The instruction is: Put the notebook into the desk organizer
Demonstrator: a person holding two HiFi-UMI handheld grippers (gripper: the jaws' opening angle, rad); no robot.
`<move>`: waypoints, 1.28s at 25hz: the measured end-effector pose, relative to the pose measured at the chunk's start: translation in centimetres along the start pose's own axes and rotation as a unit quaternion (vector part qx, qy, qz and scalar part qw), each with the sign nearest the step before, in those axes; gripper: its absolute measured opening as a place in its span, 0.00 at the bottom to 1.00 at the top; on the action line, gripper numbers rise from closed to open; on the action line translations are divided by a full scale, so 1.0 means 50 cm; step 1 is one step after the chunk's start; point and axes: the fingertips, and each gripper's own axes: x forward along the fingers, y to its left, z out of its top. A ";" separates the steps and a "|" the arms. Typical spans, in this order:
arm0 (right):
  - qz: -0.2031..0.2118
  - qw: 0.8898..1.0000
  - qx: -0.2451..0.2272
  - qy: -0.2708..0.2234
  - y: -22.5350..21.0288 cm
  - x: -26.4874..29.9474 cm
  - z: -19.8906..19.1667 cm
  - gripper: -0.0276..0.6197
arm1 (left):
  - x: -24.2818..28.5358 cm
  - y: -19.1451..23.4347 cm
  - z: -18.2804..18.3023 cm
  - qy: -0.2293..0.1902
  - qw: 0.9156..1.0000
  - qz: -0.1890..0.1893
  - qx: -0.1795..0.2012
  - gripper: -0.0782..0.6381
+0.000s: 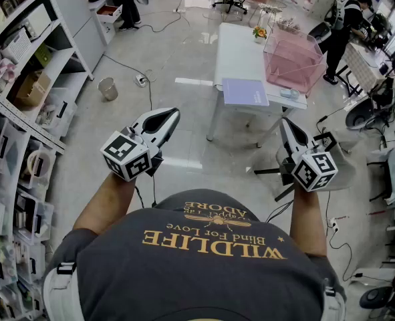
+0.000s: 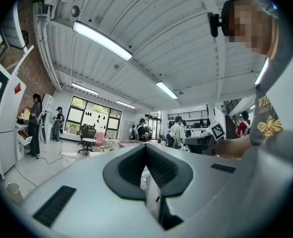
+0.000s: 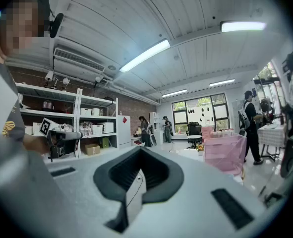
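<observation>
The left tool (image 1: 162, 119) and the right tool (image 1: 288, 128) both have their jaws together and empty, probably because the work is not yet reached. The notebook (image 1: 245, 91) lies at 12 o'clock on the tabletop (image 1: 240, 49), just beside the pink desk organizer (image 1: 292, 62) at 1 o'clock.

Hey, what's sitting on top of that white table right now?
A purple notebook lies flat near the front edge, a pink desk organizer stands beside it, a small flower pot behind. The organizer's tinted walls blur whatever is inside.
</observation>
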 end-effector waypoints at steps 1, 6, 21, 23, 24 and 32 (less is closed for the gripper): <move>0.000 1.000 0.000 -0.001 -0.001 0.002 -0.001 0.04 | 0.002 0.002 -0.001 0.000 1.000 -0.001 0.001 0.11; 0.000 1.000 0.000 -0.001 0.000 0.009 -0.003 0.04 | 0.004 0.006 -0.002 0.002 1.000 -0.004 0.003 0.11; 0.004 0.999 0.016 -0.032 -0.038 0.004 0.010 0.31 | 0.036 -0.002 -0.007 0.007 1.000 -0.004 0.001 0.11; 0.011 0.999 0.015 -0.028 -0.049 0.009 0.009 0.48 | 0.048 -0.006 -0.006 0.008 1.000 -0.002 0.003 0.11; 0.011 0.999 0.016 -0.026 -0.056 0.009 0.007 0.51 | 0.054 -0.009 -0.006 0.008 1.000 -0.001 0.004 0.11; 0.020 0.999 0.027 -0.024 -0.140 -0.025 0.015 0.54 | 0.122 -0.062 0.009 0.007 1.000 0.014 0.014 0.11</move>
